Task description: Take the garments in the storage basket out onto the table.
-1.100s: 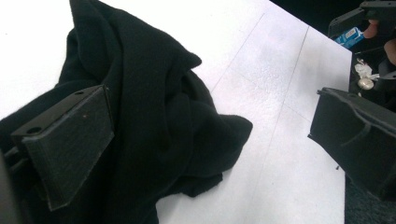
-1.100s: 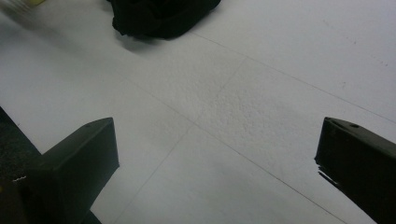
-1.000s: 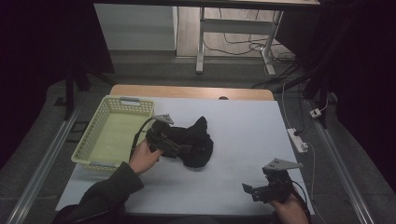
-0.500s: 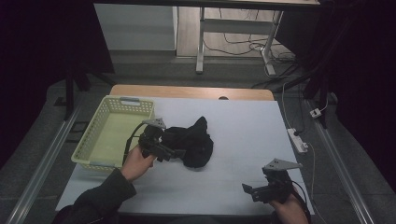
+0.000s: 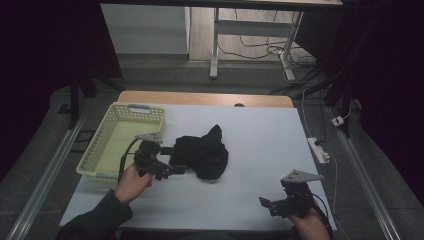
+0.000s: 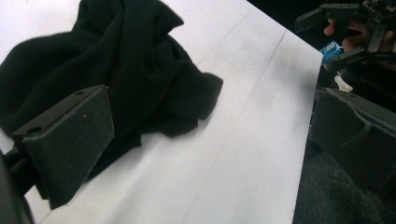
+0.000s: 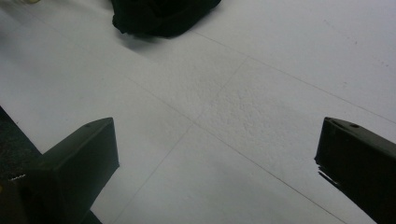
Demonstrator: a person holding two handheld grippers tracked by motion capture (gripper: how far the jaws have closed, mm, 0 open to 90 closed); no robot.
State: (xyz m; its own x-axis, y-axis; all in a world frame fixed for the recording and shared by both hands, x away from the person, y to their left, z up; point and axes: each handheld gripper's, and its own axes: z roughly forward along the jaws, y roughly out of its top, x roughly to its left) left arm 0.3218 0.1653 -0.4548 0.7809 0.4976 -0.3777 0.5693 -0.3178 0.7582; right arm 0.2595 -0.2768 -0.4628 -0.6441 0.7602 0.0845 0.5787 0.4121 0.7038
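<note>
From above, my left claw (image 5: 172, 159) sits at the left edge of the black cloth (image 5: 202, 155), its jaws spread wide with the cloth's near-left edge just at them; I cannot tell from here whether they touch it. The cloth lies crumpled in a heap near the middle of the white tabletop (image 5: 250, 130), a little left of centre. Just beside my left hand (image 5: 132, 180), at the tabletop's left edge, stands a pale yellow basket (image 5: 107, 145). My right claw (image 5: 272, 205) rests low at the near right corner, well apart from the cloth, jaws pointing left and apart, with the grey plate on top of it.

Along my left claw (image 6: 205, 121), the jaws stand wide. The left jaw lies against the bunched edge of the cloth (image 6: 121, 70), fabric spilling behind and under it; the right jaw hangs past the tabletop's (image 6: 243, 140) edge, with nothing caught between the two. Far off at the upper right I see my other claw (image 6: 334, 32) in its hand.

Along my right claw (image 7: 217, 149), the jaws are wide apart over bare white tabletop (image 7: 224, 107), holding nothing. The cloth (image 7: 163, 14) shows at the top edge, well away from the jaws.
</note>
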